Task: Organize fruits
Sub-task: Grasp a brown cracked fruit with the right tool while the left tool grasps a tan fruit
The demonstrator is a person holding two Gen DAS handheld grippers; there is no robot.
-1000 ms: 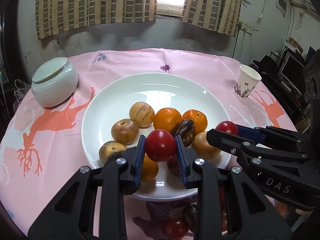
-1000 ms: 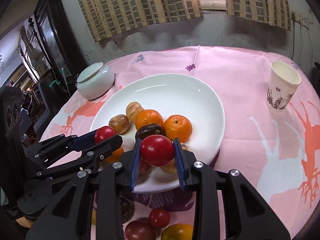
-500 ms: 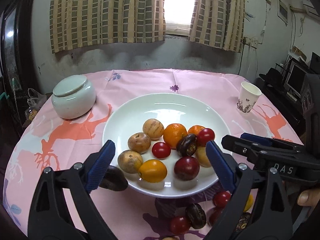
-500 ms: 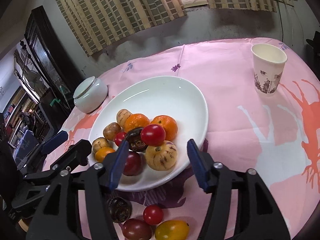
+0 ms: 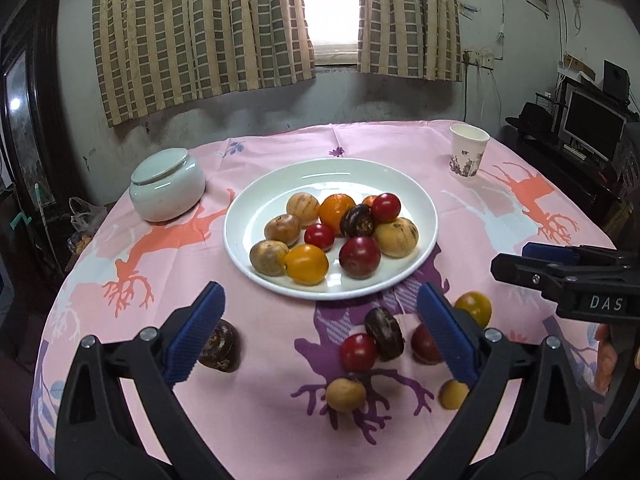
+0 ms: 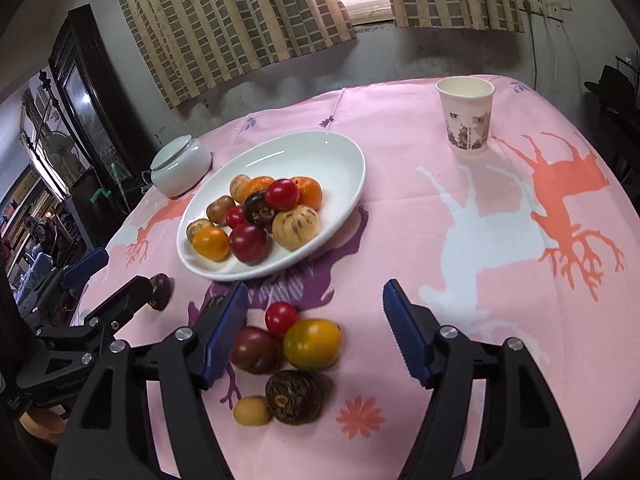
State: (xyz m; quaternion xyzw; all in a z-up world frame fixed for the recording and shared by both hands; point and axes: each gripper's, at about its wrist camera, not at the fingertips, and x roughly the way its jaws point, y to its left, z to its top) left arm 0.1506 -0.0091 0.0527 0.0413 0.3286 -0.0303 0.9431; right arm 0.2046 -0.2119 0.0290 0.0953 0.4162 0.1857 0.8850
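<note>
A white plate (image 5: 320, 164) (image 6: 340, 140) on the pink cloth holds several fruits: oranges, tan melons, dark ones. Among them lie a red tomato (image 5: 386, 207) (image 6: 282, 194) and a smaller red tomato (image 5: 319, 236) (image 6: 236, 216). My left gripper (image 5: 321, 292) hangs in front of the plate, jaws opening wide, nothing between the pads. My right gripper (image 6: 315, 286) is to its right, jaws also opening and empty. Loose fruit lies on the cloth under them: a red tomato (image 5: 359, 352) (image 6: 281, 317), a yellow tomato (image 6: 312, 344), and dark fruits (image 5: 384, 334) (image 6: 294, 396).
A lidded ceramic jar (image 5: 166, 188) (image 6: 182, 166) stands left of the plate. At the back right is a paper cup (image 5: 468, 152) (image 6: 466, 114). One dark fruit (image 5: 220, 346) lies alone at the left. A hand (image 5: 606, 356) shows at the right edge.
Both grippers let go of their red tomatoes, which now lie on the plate. Both opened and drew back from the plate, bringing the loose fruit on the cloth into view.
</note>
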